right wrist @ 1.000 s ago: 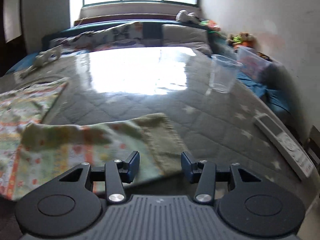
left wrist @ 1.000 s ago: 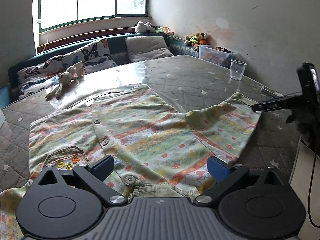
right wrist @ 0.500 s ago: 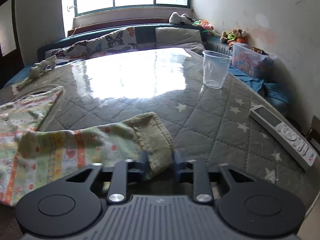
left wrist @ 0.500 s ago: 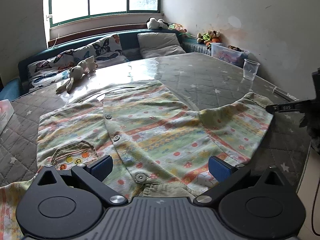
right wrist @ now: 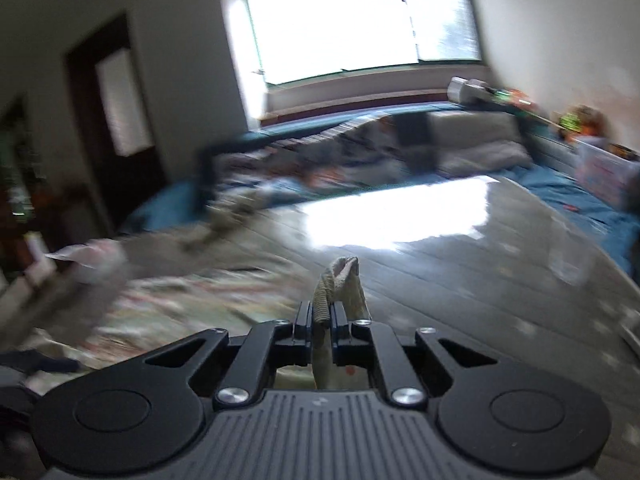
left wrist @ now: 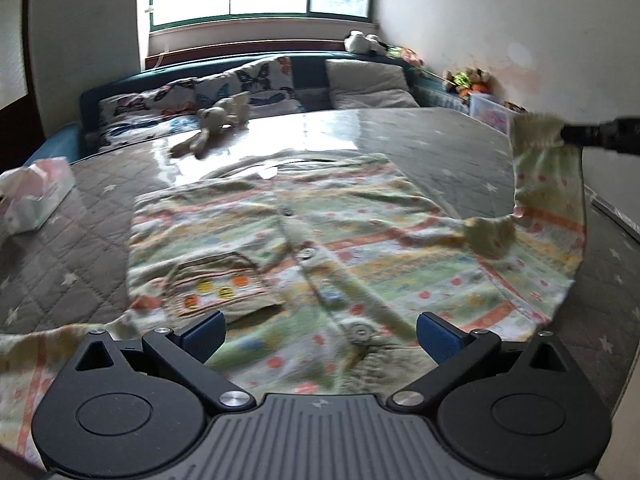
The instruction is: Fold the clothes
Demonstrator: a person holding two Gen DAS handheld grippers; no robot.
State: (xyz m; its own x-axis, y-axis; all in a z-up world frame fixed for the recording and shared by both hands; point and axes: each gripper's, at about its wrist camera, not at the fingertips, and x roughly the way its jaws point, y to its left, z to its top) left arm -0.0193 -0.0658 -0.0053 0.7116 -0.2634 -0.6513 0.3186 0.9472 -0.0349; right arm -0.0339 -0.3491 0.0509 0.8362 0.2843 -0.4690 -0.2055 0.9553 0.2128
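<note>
A child's striped, buttoned shirt (left wrist: 320, 248) with a small pocket lies flat on the grey quilted table (left wrist: 72, 248). My left gripper (left wrist: 320, 330) hovers open over the shirt's near hem, blue pads wide apart with only cloth beneath. The right sleeve (left wrist: 548, 184) is lifted off the table. Its ribbed cuff (left wrist: 536, 132) is pinched by my right gripper (left wrist: 570, 135), which enters from the right edge. In the blurred right wrist view my right gripper (right wrist: 321, 316) has its jaws closing tight on the cuff (right wrist: 344, 276), which sticks up between them.
A tissue box (left wrist: 36, 196) sits at the table's left edge and a plush rabbit (left wrist: 216, 124) at the far side. Behind lie butterfly pillows (left wrist: 256, 84) on a bench, a clear toy box (left wrist: 488, 108), and the window. The table's right rim (left wrist: 612, 216) is close.
My right gripper shut on the sleeve cuff and rose, lifting the sleeve off the table. My left gripper slid sideways over the shirt toward the pocket, still open.
</note>
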